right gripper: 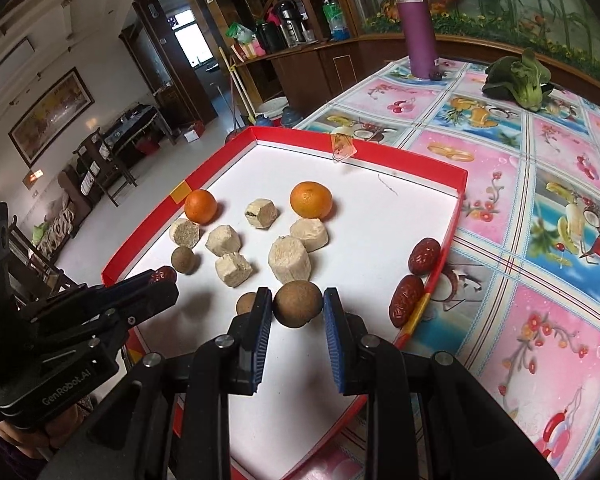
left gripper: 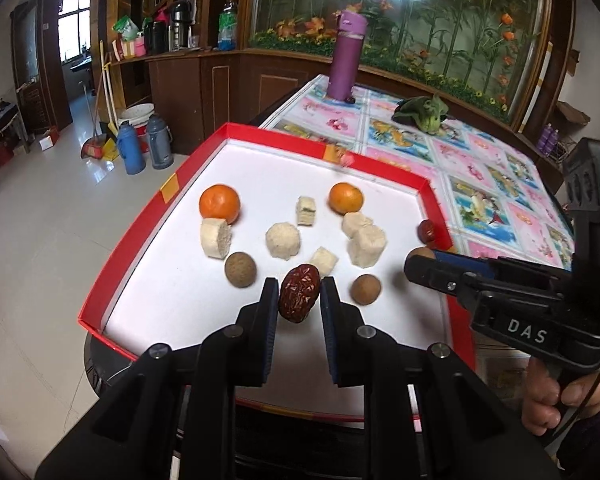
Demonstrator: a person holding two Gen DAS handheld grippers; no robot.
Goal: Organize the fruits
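Two grips: we've got both loaded
Left gripper (left gripper: 299, 294): pinching wrinkled dark-red oval date (left gripper: 299, 293), long axis upright, above red-rimmed white tray (left gripper: 140, 236)
Right gripper (right gripper: 297, 306): clamping round brown longan (right gripper: 298, 304)
Next drop: two loose dates (right gripper: 406, 300) lie right, nearer our right hand

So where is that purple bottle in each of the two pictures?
Left wrist view: the purple bottle stands top centre, on the far end of the flowered tablecloth.
Right wrist view: the purple bottle stands at the top, right of centre, on the same cloth.
Shared landmark: the leafy green vegetable lies to its right in both.
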